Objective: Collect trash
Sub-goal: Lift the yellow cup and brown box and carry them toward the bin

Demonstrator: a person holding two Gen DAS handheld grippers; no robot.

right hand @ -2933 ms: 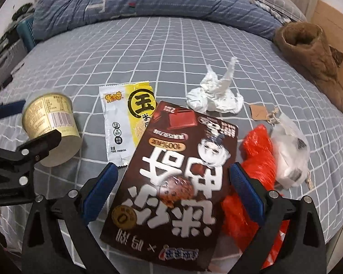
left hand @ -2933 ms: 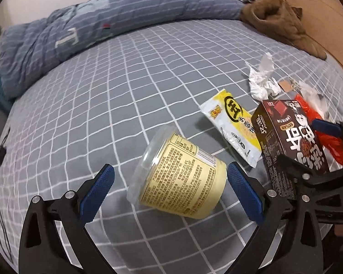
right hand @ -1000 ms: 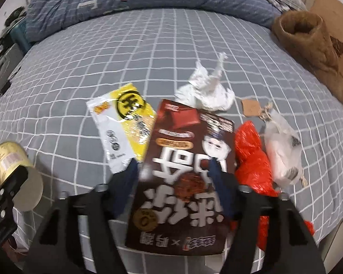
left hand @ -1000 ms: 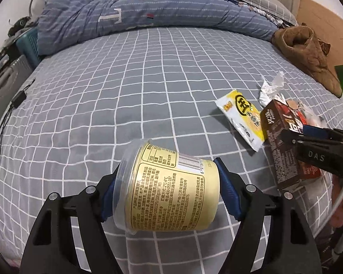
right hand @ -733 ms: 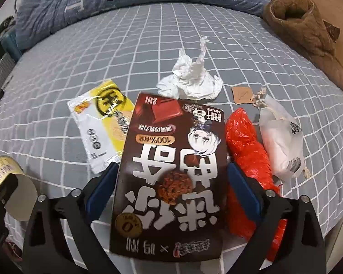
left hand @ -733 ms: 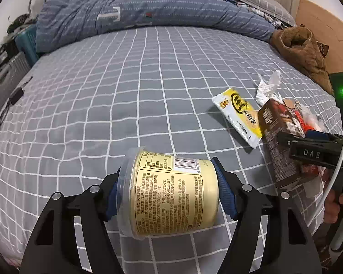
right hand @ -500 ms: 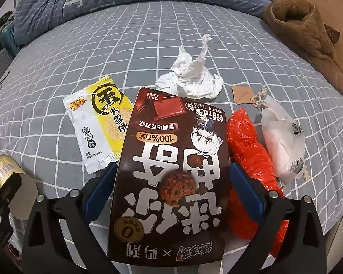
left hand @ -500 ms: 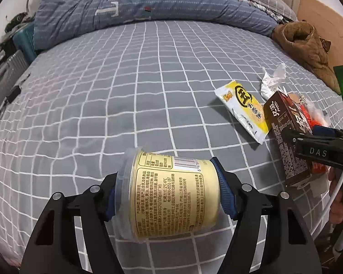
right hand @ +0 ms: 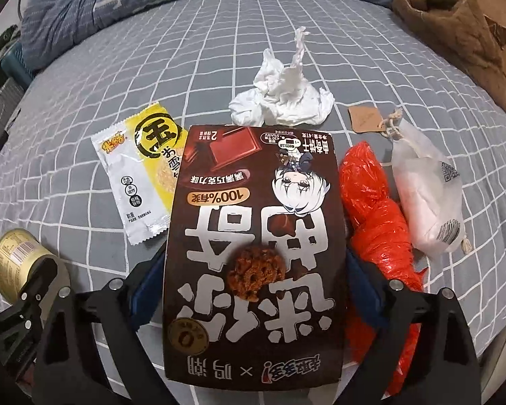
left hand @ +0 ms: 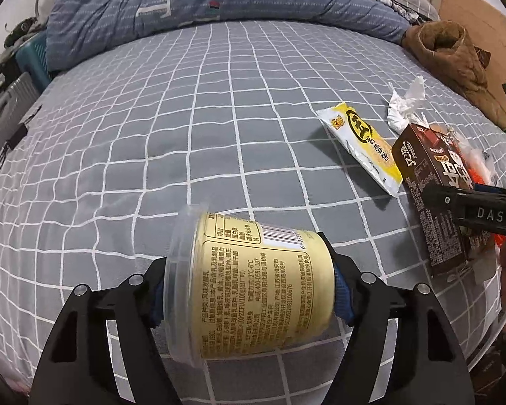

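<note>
My left gripper [left hand: 249,287] is shut on a yellow lidded cup [left hand: 253,290], pads on its lid and base, holding it sideways above the grey checked bedsheet [left hand: 151,135]. The cup [right hand: 13,256] also shows at the right wrist view's left edge. A brown cookie box [right hand: 253,236] lies between the pads of my right gripper [right hand: 256,287]. Those jaws are closing but still stand wide at the box's long edges, with no squeeze showing. Beside the box lie a yellow snack wrapper [right hand: 141,168], a crumpled tissue [right hand: 283,94], a red plastic bag [right hand: 377,222] and a white pouch [right hand: 428,195].
A brown garment [right hand: 455,27] lies at the bed's far right and a blue duvet [left hand: 219,0] is bunched along the far side. A small paper tag [right hand: 364,118] sits by the pouch. The bed's edge runs close under both grippers.
The left gripper, earlier open around the cup on the bed, now holds it lifted. The right jaws pinched in a second ago, then spread wide around the box.
</note>
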